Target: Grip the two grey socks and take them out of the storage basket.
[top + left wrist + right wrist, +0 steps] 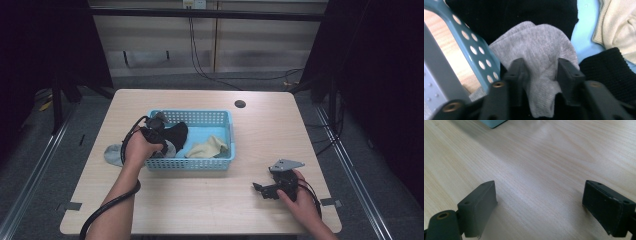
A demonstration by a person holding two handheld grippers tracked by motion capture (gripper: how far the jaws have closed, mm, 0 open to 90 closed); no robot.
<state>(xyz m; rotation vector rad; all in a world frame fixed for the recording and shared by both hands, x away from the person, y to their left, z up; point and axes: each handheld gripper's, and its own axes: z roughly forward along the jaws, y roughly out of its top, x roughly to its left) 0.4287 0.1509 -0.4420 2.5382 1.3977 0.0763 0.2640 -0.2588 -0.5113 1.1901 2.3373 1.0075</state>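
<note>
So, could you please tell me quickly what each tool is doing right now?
Left tool: closed on the grey sock, at the blue basket.
Right tool: open, holding nothing, above the table.

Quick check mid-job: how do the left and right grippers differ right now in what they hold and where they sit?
The left gripper has a grey sock bunched between its jaws; the right gripper has nothing between its jaws, just bare table. The left jaws stand fairly close together around the fabric; the right jaws stand wide apart. The left works at the blue basket, the right rests clear of it. Both have black jaws.
</note>
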